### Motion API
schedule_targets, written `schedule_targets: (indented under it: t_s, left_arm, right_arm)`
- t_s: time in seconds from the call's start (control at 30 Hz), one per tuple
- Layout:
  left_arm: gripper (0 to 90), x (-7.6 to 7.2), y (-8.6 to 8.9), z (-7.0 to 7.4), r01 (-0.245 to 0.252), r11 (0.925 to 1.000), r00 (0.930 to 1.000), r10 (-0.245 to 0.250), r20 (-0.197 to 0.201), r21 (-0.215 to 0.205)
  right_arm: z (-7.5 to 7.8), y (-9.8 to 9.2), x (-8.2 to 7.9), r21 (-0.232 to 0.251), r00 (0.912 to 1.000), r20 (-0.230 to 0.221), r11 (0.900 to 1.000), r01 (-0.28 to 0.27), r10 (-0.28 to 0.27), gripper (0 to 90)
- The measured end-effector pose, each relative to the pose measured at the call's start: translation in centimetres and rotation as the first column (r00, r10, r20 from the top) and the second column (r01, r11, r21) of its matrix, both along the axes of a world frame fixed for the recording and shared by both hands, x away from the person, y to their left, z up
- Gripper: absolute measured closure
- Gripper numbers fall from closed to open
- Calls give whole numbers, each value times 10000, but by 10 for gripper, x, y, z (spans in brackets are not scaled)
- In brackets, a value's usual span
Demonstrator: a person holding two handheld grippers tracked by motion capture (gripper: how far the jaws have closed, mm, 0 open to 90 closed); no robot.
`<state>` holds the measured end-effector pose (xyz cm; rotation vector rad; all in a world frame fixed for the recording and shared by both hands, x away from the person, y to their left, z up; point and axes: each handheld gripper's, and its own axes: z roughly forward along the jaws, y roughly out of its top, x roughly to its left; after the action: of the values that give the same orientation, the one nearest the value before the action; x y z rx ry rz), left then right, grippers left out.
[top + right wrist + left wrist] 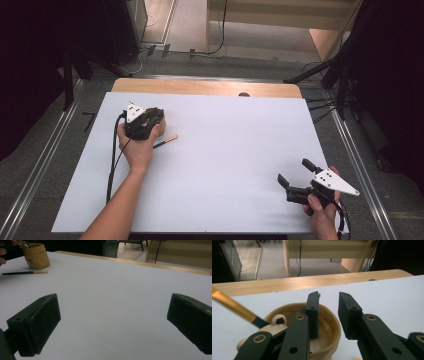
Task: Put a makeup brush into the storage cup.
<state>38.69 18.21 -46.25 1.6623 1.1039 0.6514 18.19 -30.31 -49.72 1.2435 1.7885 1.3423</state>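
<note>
Tan pouch-like cup [329, 325] upright at the white sheet's far left, gold-handled brush [234, 307] leaning inside

high view overhead; both gripper views low, sharing pouch [329, 330].

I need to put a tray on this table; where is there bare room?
The white sheet is bare across its whole middle, from the brush to the right gripper, and along the far edge. It is crowded only at the left, where the left gripper sits over the pouch.

wide bare white sheet [225, 165] mid-table, tan pouch [159, 119] and brush [166, 142] crowding far left corner
</note>
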Motion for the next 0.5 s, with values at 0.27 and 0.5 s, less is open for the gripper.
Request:
schedule_targets:
  t_s: [0.27, 0.5]
  left_arm:
    - [598, -14, 7, 5, 622, 9967, 9980, -619, 88, -518]
    - [468, -29, 9, 14, 1360, 9880, 9906, -1344, 256, -735]
  right_arm:
    - [1, 0, -1, 19, 10000, 9, 10000, 35, -35, 0]
    - [1, 0, 0, -13, 10000, 48, 10000, 7, -7, 0]
